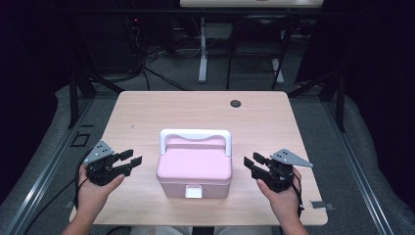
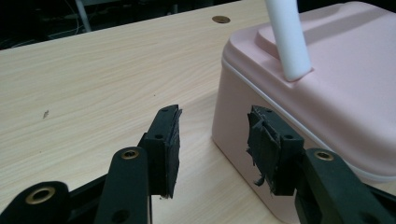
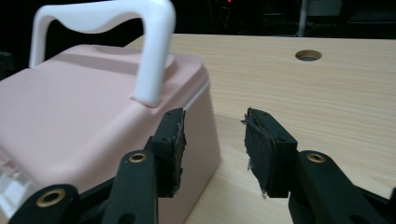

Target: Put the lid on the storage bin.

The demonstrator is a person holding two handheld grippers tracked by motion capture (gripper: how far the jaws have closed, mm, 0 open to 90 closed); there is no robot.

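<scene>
A light wooden table with a round dark cable hole — on it stands a closed pink plastic box, white handle upright.

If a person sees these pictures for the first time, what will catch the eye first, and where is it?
The pink lidded box with its upright white handle stands out first, near the front middle of the light wooden table. On each side of it a hand holds a black gripper with open, empty jaws: the left gripper and the right gripper, both pointing at the box without touching it. A small round hole sits near the table's far edge.
</scene>
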